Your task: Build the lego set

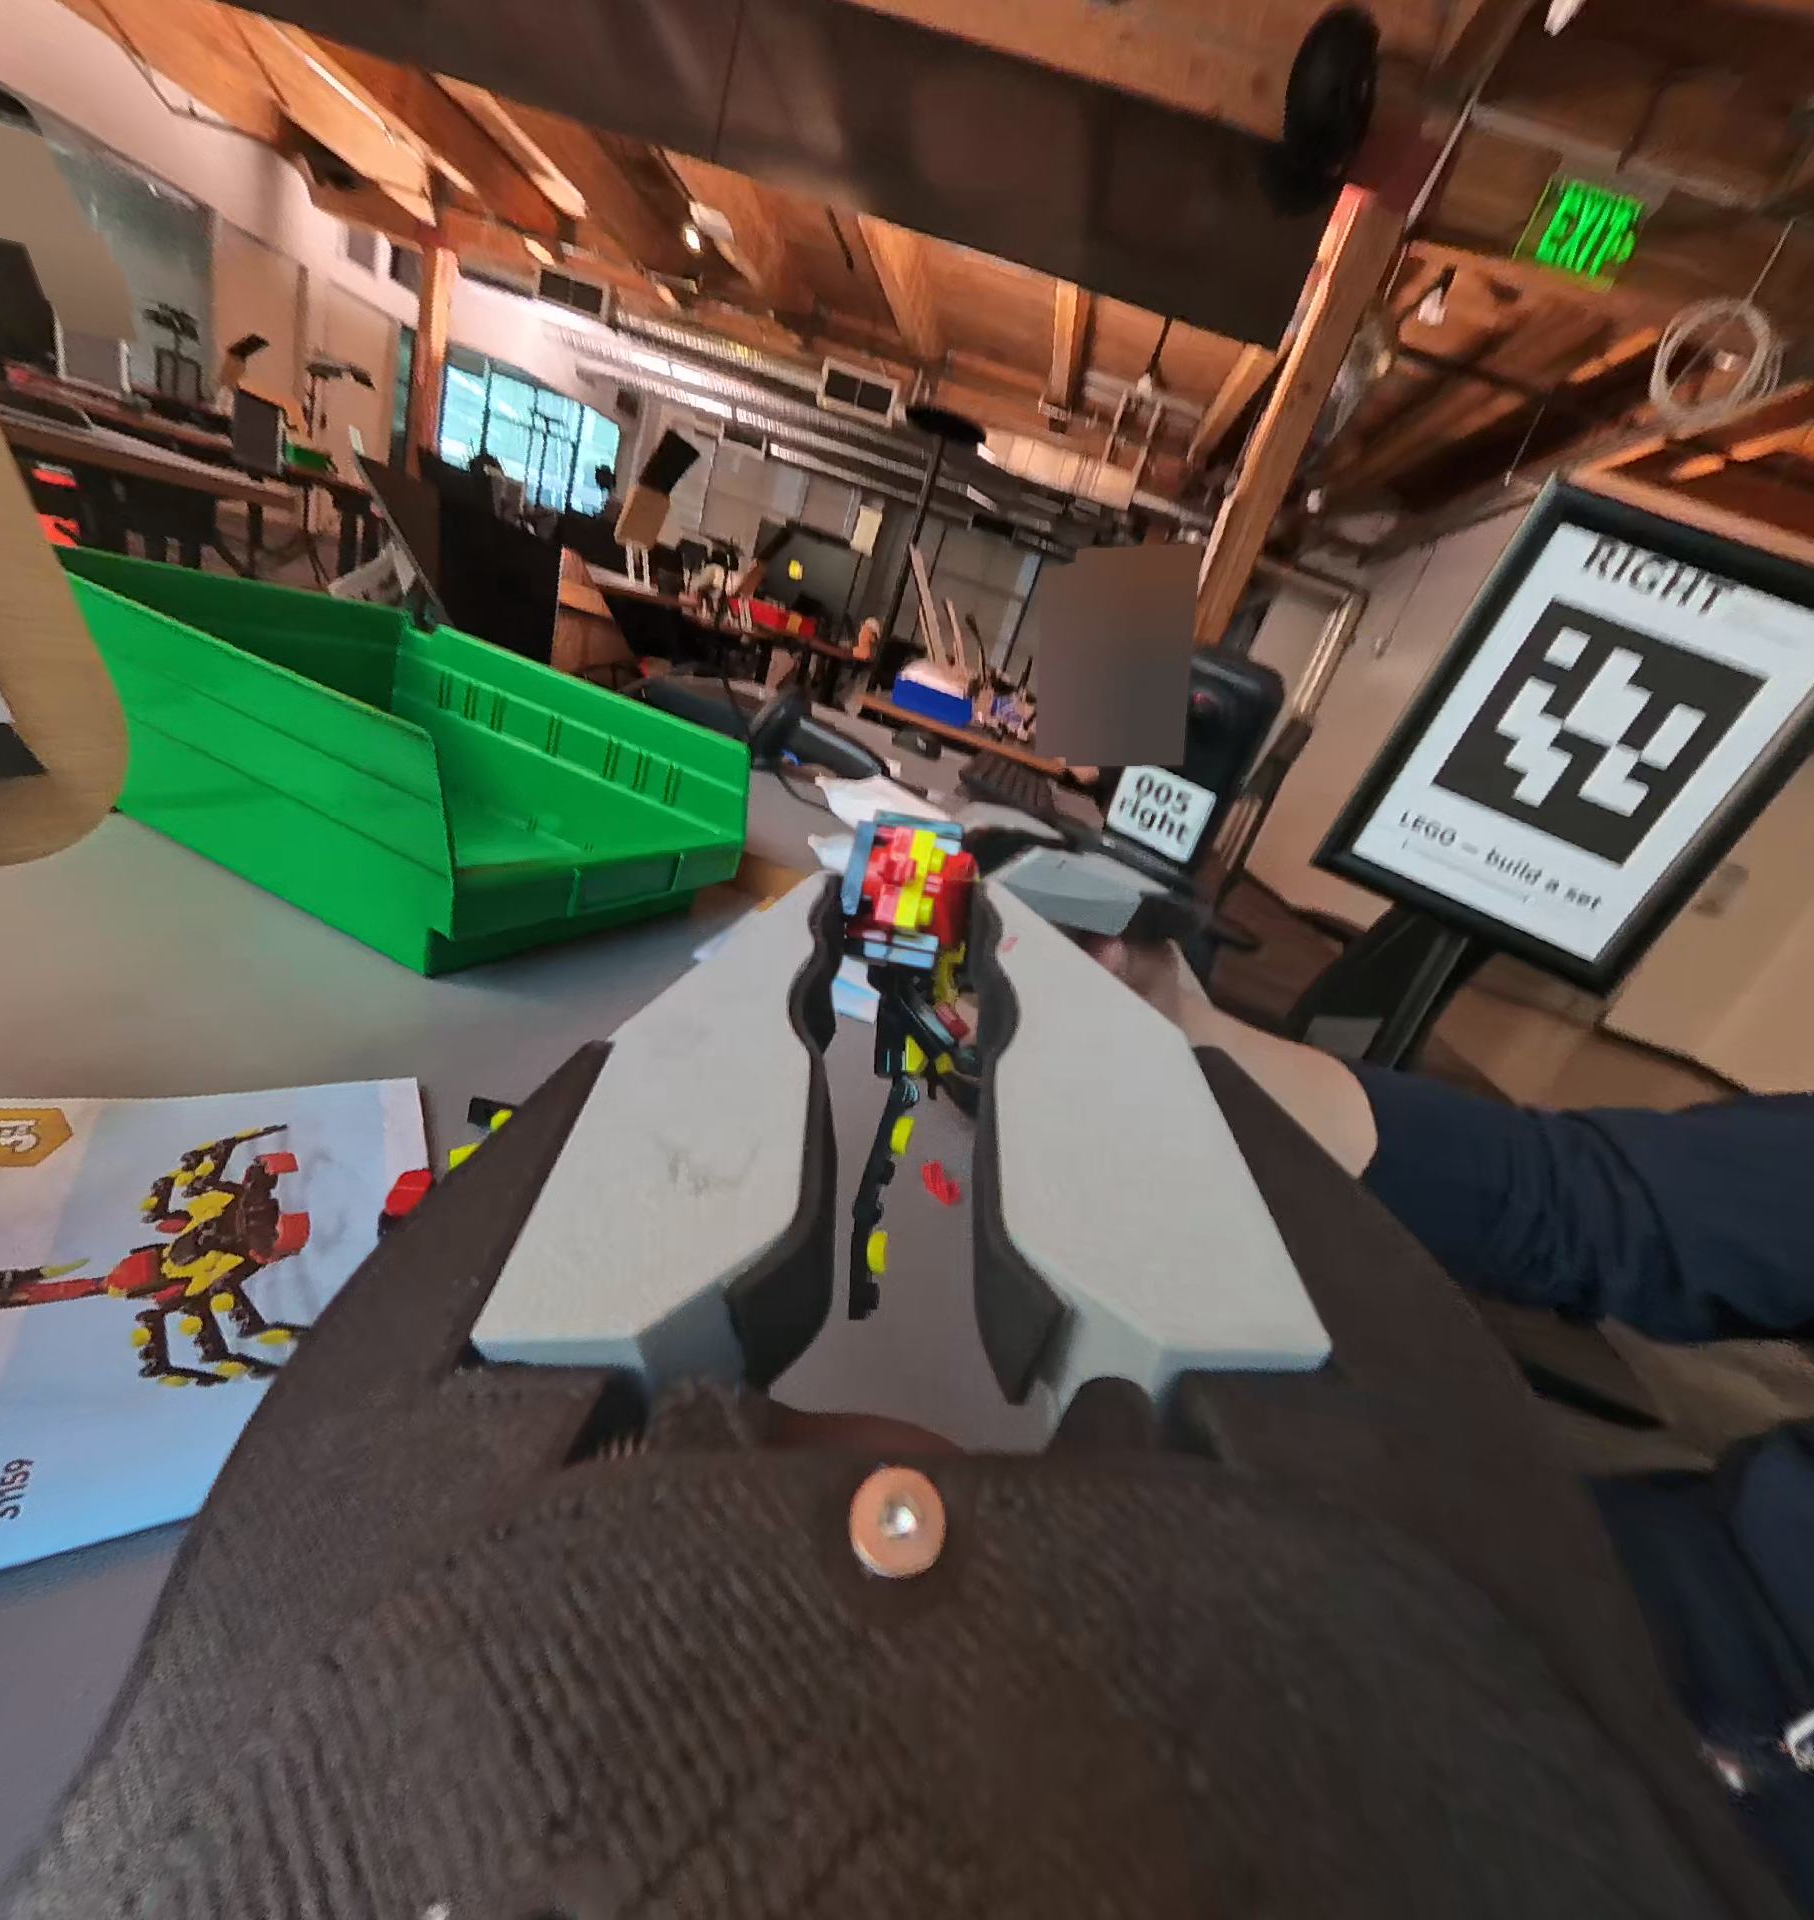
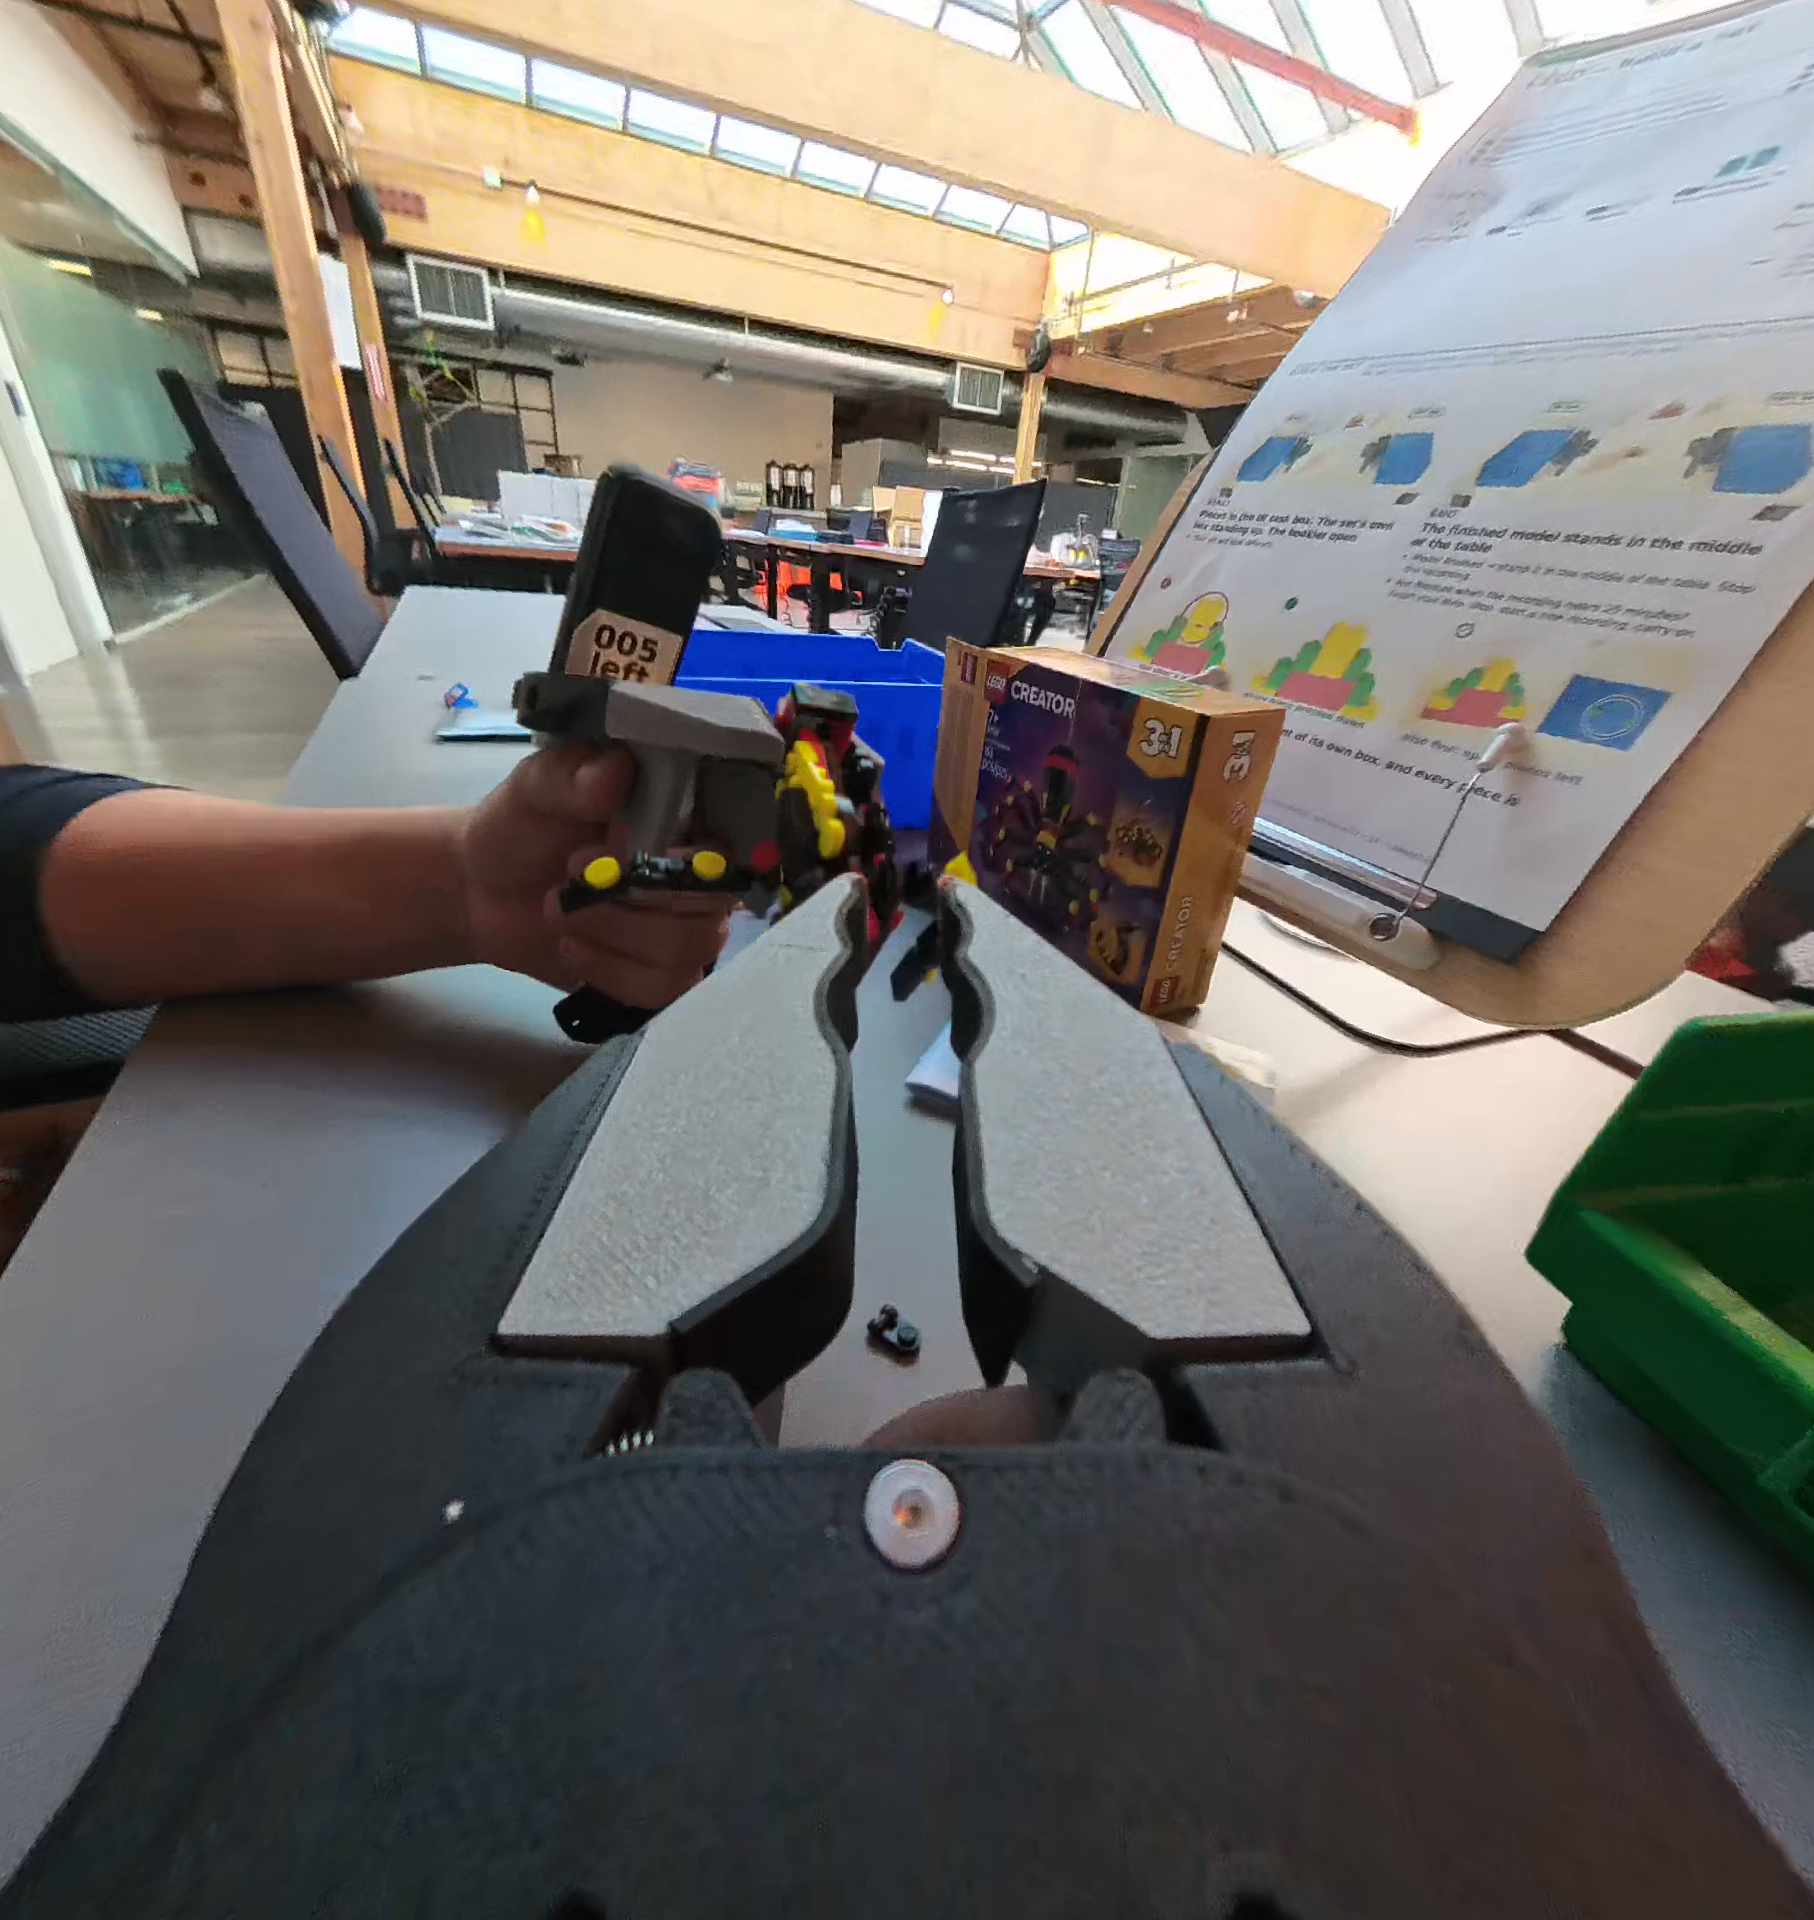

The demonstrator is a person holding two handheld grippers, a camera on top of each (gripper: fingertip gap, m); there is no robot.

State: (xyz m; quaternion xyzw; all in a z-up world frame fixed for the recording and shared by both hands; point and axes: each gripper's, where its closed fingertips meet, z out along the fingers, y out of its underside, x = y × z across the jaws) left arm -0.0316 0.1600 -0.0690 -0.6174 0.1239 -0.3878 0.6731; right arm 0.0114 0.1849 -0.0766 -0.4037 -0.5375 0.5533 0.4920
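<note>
Left claw [image 1: 908,904] clenched on a red, yellow and black brick-built spider model [image 1: 908,883], both dark wavy pads [image 1: 830,935] pressed against its blocky body, black legs with yellow studs dangling back between the fingers above the grey bench [image 1: 155,997]. Seen from the right wrist view: same model [image 2: 820,790] lifted clear of the bench in front of a blue plastic bin [image 2: 830,675], left claw gripped by a hand [image 2: 560,862]. Right claw [image 2: 903,894] narrowly parted just beside the model's lower legs; whether its tips pinch a leg, cannot tell. Nearby: a printed cardboard set box [image 2: 1100,810] standing upright, a green plastic bin [image 1: 415,748], an illustrated paper booklet [image 1: 134,1299], small loose red brick [image 1: 939,1182] and tiny black piece [image 2: 892,1330] lying on the bench.
</note>
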